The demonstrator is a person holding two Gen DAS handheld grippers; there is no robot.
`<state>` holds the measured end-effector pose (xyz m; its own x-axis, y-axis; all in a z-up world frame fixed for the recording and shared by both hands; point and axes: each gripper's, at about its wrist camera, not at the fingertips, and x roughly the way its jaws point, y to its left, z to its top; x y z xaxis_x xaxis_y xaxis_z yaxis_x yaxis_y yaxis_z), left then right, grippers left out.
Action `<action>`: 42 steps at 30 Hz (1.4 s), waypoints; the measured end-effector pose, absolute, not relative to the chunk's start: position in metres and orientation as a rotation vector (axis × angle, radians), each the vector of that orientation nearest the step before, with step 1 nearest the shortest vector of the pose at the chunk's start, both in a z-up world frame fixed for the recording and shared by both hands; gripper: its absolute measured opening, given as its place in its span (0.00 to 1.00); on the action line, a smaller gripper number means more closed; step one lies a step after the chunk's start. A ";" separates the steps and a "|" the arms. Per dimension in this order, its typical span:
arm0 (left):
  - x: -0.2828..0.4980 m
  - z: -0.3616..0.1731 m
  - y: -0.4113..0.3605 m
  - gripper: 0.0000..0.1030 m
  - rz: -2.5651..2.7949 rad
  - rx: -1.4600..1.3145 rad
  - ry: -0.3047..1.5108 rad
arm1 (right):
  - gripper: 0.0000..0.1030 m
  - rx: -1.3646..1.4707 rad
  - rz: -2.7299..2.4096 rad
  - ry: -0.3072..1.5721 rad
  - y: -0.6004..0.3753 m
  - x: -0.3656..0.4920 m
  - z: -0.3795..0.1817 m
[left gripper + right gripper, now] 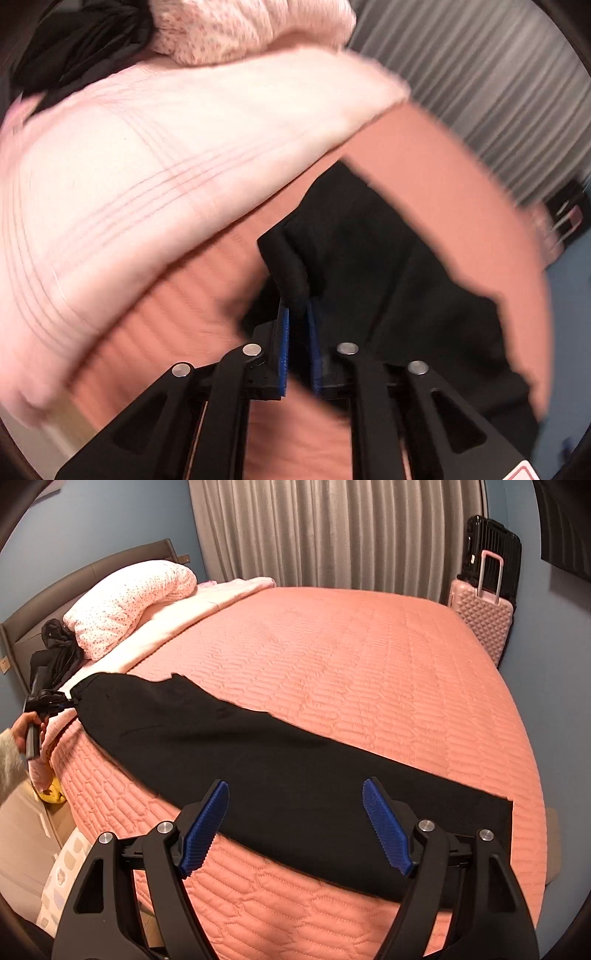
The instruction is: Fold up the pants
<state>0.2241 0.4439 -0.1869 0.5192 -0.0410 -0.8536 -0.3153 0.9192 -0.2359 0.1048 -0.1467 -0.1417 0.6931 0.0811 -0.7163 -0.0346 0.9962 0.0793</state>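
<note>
Across the pink quilted bed (351,672) your black pants (258,760) lie stretched flat in one long strip near the closer edge. Your right gripper (295,823) hangs over the leg end, its blue pads spread wide, gripping nothing. Your left gripper (298,314) is nearly closed, pinching a bunched bit of the pants' waist edge. Only the right view shows the whole garment, the curtain (332,531) and suitcases (480,620) (the left view is blurred).
</note>
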 end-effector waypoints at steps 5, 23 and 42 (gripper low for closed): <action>0.190 -0.166 0.379 0.17 0.359 0.050 0.993 | 0.72 0.073 -0.059 0.825 -0.181 0.069 -0.145; 0.148 -0.125 -0.040 0.49 -0.286 0.330 0.813 | 0.48 0.255 -0.164 1.006 -0.379 0.125 -0.234; 0.125 -0.154 -0.094 0.65 -0.234 0.508 0.830 | 0.14 0.163 -0.268 1.032 -0.399 0.139 -0.248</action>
<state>0.1255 -0.0937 -0.1543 0.6584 -0.0035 -0.7527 0.3909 0.8561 0.3380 0.1386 -0.3990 -0.2482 0.4849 -0.1428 -0.8628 0.2948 0.9555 0.0076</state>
